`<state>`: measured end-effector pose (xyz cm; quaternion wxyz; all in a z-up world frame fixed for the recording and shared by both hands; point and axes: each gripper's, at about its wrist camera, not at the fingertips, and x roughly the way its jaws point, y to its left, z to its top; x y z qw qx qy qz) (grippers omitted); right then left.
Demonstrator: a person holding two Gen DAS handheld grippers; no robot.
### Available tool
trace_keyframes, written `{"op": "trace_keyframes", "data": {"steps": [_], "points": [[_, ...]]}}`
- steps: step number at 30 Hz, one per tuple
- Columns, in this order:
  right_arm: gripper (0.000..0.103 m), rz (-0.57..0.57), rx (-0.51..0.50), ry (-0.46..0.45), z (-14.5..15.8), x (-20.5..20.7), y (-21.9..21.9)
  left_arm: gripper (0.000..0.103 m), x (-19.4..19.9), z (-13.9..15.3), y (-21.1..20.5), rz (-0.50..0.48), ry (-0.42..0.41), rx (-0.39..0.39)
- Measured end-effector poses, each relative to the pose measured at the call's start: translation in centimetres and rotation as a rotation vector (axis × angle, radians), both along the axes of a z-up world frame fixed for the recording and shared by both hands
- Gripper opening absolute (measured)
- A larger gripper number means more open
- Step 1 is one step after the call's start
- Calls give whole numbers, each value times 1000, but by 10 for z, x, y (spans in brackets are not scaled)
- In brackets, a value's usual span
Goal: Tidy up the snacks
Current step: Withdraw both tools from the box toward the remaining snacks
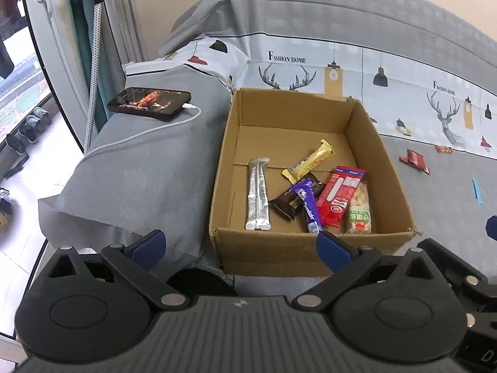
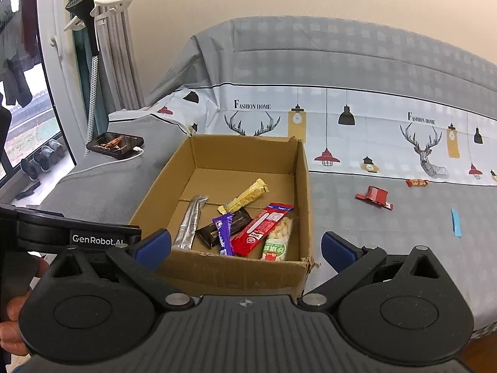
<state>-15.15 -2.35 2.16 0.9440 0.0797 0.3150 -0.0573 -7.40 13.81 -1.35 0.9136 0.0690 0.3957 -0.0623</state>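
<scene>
An open cardboard box [image 1: 394,168] [image 2: 306,186] stands on the grey sofa seat. It holds several snacks: a silver stick pack [image 1: 257,195] [image 2: 189,222], a yellow bar [image 1: 310,161] [image 2: 248,197], a dark brown bar [image 1: 289,200], a purple bar [image 1: 309,205] [image 2: 225,231], a red packet [image 1: 340,195] [image 2: 261,230] and a clear peanut pack [image 1: 360,208] [image 2: 278,236]. My left gripper [image 1: 240,247] is open and empty before the box's near wall. My right gripper [image 2: 245,247] is open and empty, also at the near wall. A red wrapper [image 1: 414,160] [image 2: 374,197], a small orange-red candy [image 1: 443,149] [image 2: 417,182] and a blue strip [image 1: 476,191] [image 2: 455,222] lie on the seat to the right.
A phone [image 1: 149,102] [image 2: 115,144] on a white charging cable [image 1: 139,133] lies on the sofa arm at the left. The sofa back [image 1: 357,25] rises behind the box. A window, a clothes steamer [image 2: 88,21] and shoes on the floor [image 1: 28,127] are far left.
</scene>
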Motion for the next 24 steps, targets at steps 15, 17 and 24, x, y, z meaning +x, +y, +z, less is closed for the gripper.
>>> {"op": "trace_keyframes", "data": {"steps": [15,17,24], "points": [[102,-6,42,14,-7,-2,-7,103,-1,-5,-13,-27,8,59],[102,-8,49,16,-8,-1,-8,103,-2,-6,-15,-26,12,63],[102,-29,78,23,-15,1,-18,103,2,-9,-23,-28,26,83]]}}
